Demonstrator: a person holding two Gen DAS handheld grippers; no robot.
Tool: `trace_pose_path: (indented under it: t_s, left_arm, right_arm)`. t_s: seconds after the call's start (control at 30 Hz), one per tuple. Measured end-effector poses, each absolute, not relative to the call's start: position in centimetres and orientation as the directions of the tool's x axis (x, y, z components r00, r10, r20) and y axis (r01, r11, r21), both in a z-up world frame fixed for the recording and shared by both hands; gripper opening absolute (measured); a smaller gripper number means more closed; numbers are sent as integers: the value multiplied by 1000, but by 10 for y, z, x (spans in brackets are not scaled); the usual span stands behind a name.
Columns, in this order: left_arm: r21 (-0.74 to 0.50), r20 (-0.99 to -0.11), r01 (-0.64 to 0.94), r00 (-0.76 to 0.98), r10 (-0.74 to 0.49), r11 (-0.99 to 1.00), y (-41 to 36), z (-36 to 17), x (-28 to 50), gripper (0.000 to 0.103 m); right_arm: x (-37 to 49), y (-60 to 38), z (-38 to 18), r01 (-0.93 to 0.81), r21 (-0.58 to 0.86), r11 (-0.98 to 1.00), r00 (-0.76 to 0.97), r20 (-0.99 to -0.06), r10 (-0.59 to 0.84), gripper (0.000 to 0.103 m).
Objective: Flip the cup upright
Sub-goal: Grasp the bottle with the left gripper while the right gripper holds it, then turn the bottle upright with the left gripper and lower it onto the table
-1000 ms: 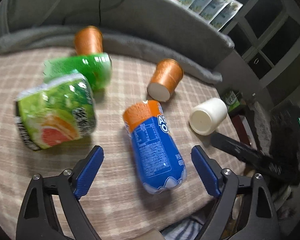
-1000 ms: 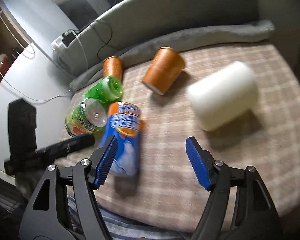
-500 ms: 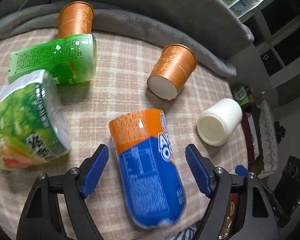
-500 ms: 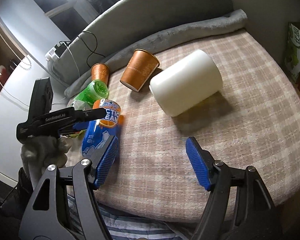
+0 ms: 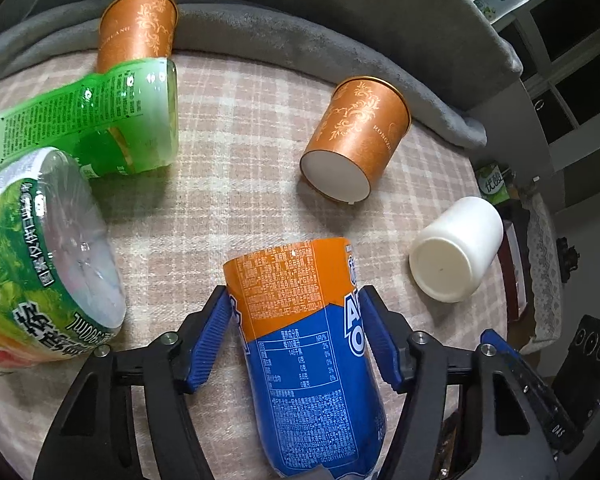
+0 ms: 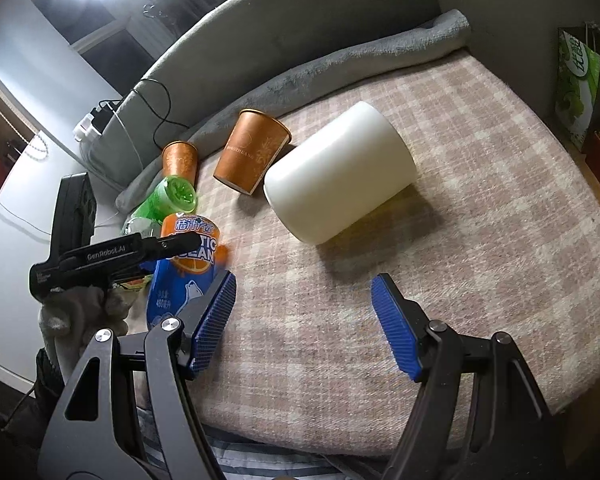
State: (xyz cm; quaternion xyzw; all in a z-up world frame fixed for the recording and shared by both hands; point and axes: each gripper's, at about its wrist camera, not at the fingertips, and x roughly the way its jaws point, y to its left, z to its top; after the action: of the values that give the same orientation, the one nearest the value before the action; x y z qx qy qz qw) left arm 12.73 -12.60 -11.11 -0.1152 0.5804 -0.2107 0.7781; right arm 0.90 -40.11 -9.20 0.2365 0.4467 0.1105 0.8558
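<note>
A white cup [image 6: 340,172] lies on its side on the checked cloth; it also shows in the left wrist view [image 5: 456,252]. An orange paper cup [image 5: 356,140] lies on its side behind it, also in the right wrist view [image 6: 252,150]. A second orange cup [image 5: 138,36] stands upside down at the back. My left gripper [image 5: 296,336] has its blue pads against both sides of a blue and orange bottle [image 5: 304,352] that lies flat. My right gripper [image 6: 304,320] is open and empty, in front of the white cup.
Two green bottles [image 5: 96,120] [image 5: 40,256] lie at the left. A grey rolled blanket [image 5: 300,40] borders the back of the checked cloth [image 6: 500,240]. A green bag [image 6: 580,84] stands at the right edge. A cable [image 6: 156,104] hangs over the grey backrest.
My left gripper moved forward and closed around the blue and orange bottle. My right gripper drew back from the white cup and stayed open.
</note>
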Motion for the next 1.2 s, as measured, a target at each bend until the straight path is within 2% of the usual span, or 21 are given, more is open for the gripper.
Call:
trace_pose_path:
  t_s: [0.57,0.83,1.2]
  left_arm:
    - [-281,-771,327,483,-415,902,-135,-59,100,64]
    - [-208,-737,344,560,-378,916,-140,-51,95,64]
    - [-128,-691,360,636,-344,924,-153,-49,94,62]
  right_arm:
    - [0,-387,-71,-10,422,907,637,-697,331,73]
    - [-7,-379,-63,-9,323,946,678,-693,244,73]
    - [-7,-379,-69,7,310,951,673,-705,225,73]
